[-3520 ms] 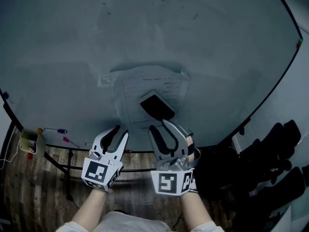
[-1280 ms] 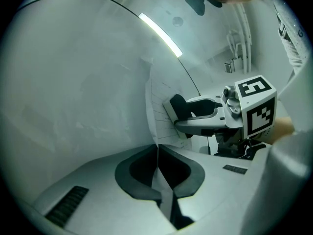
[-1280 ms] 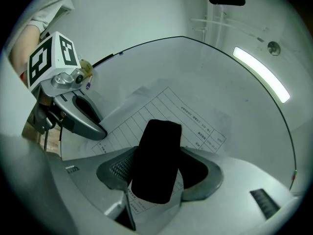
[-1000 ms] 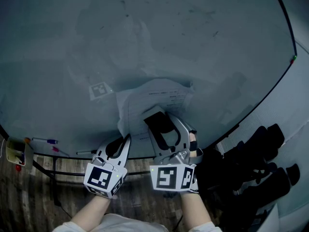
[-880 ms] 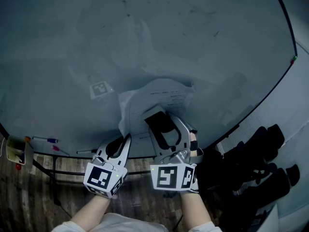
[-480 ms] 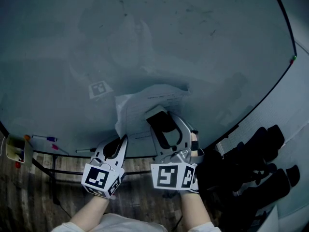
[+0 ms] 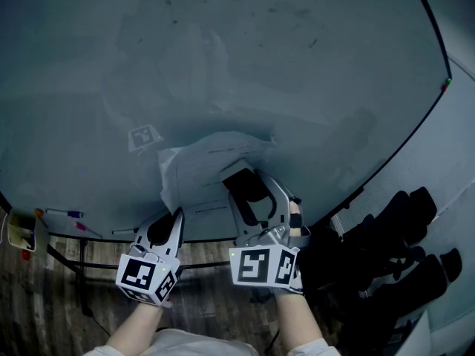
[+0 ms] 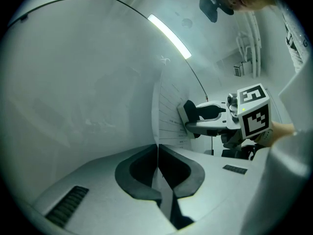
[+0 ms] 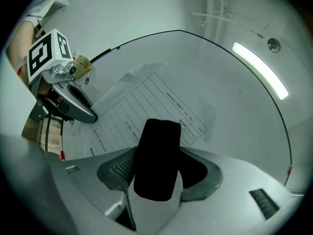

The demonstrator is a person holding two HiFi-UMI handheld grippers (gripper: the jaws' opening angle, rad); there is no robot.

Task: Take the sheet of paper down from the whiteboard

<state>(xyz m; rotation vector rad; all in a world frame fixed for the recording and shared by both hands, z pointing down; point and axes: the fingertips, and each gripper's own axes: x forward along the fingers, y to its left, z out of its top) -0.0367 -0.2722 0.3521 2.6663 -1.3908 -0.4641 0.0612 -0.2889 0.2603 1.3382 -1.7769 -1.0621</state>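
Note:
A printed sheet of paper [image 7: 199, 167] hangs bowed against the whiteboard [image 7: 223, 58]. My left gripper [image 7: 177, 215] is shut on the sheet's lower left edge. In the left gripper view the paper [image 8: 165, 112] runs edge-on out of the closed jaws of that gripper [image 8: 157, 156]. A black eraser [image 7: 249, 187] lies against the sheet's middle, and my right gripper [image 7: 245, 182] is shut around it. In the right gripper view the eraser [image 9: 156, 158] fills the gap between the jaws, in front of the lined paper [image 9: 139, 106], and the left gripper [image 9: 80, 112] shows at the sheet's left.
A square marker tag [image 7: 145, 136] is stuck on the board left of the paper. Coloured pens [image 7: 68, 215] lie on the board's ledge at lower left. Dark bulky shapes [image 7: 386, 251] stand on the floor at right. Wooden floor [image 7: 52, 302] shows below the board's stand.
The left gripper and the paper edge in it have shifted slightly left and toward me, and the sheet's top has sagged further off the board. The right gripper stays around the eraser.

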